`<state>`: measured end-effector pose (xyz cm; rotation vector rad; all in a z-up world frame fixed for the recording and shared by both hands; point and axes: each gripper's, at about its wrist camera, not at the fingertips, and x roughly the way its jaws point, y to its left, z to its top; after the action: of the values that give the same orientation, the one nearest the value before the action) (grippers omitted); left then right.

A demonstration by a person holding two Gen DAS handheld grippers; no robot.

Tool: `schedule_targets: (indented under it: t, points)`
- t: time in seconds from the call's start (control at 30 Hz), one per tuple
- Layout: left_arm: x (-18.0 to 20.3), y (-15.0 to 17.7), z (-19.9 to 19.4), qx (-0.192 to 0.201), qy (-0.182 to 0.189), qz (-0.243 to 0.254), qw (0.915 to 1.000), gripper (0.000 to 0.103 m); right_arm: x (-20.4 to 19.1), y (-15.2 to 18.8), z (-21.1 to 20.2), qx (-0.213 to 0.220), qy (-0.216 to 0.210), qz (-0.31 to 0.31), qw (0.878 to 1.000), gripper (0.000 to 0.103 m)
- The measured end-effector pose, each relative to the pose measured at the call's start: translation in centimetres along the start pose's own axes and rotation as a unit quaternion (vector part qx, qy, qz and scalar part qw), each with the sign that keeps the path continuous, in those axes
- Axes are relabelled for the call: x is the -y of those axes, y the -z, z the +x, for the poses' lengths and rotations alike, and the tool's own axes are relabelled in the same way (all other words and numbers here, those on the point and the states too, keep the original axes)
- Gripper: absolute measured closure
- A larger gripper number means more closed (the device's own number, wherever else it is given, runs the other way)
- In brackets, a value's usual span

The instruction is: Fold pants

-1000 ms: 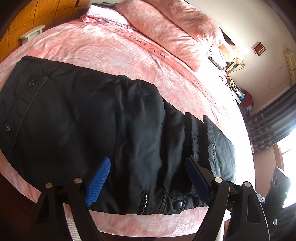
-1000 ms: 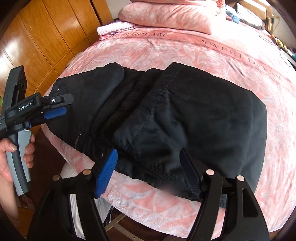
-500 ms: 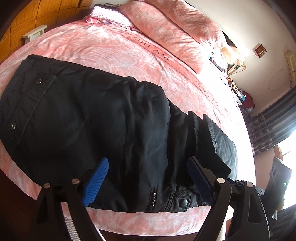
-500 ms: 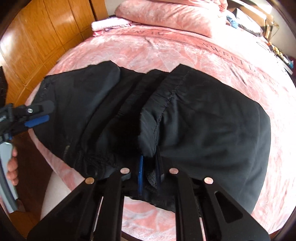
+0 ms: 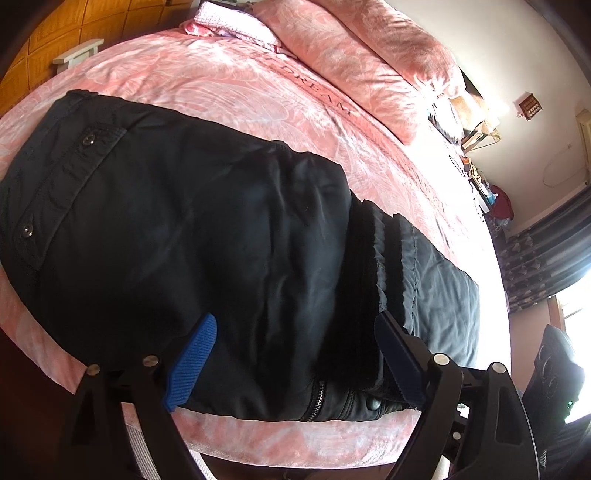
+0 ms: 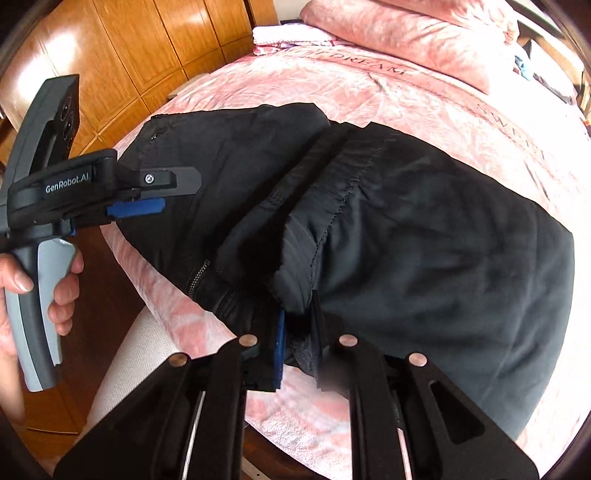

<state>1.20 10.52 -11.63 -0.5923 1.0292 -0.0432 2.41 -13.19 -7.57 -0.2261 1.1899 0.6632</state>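
Black pants [image 5: 207, 240] lie partly folded across the near edge of a pink bed [image 5: 229, 88]; they also show in the right wrist view [image 6: 424, 236]. The waistband with snaps is at the left, and the leg hems are folded over the middle. My left gripper [image 5: 295, 354] is open, its blue pads [image 5: 192, 362] hovering over the pants' near edge by the zipper [image 5: 314, 400]. It also shows in the right wrist view [image 6: 147, 195]. My right gripper [image 6: 297, 339] is shut on the folded hem edge of the pants.
Pink pillows [image 5: 362, 55] and a folded pink cloth [image 5: 232, 26] lie at the head of the bed. Wooden wardrobe doors [image 6: 155, 48] stand at the left. A cluttered bedside table [image 5: 476, 140] and dark curtains [image 5: 546, 254] are at the far right.
My right gripper closed on the folded hem edge and has lifted it slightly. My left gripper stayed open and drifted a little nearer over the pants.
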Motion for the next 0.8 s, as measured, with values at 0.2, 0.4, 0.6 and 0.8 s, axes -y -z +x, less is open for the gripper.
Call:
schedule_targets:
  t: [0.2,0.4,0.6,0.8]
  points:
    - [0.6,0.1,-0.1,0.000,-0.012,0.021,0.9997,0.015,0.7,1.0,-2.3,0.016,-0.038,0.025,0.999,0.054]
    - [2.1,0.3,0.1,-0.001,-0.018,0.048,0.9987,0.015,3.4,1.3,-5.6,0.056,-0.043,0.086,0.994,0.054]
    - [3.0,0.8,0.4,-0.005,-0.032,0.073,0.9968,0.014,3.2,0.1,-2.0,0.025,-0.030,0.086,0.996,0.058]
    - [2.2,1.0,0.4,-0.013,-0.047,0.074,0.9961,0.013,2.1,0.5,0.6,-0.008,0.011,0.074,0.997,0.059]
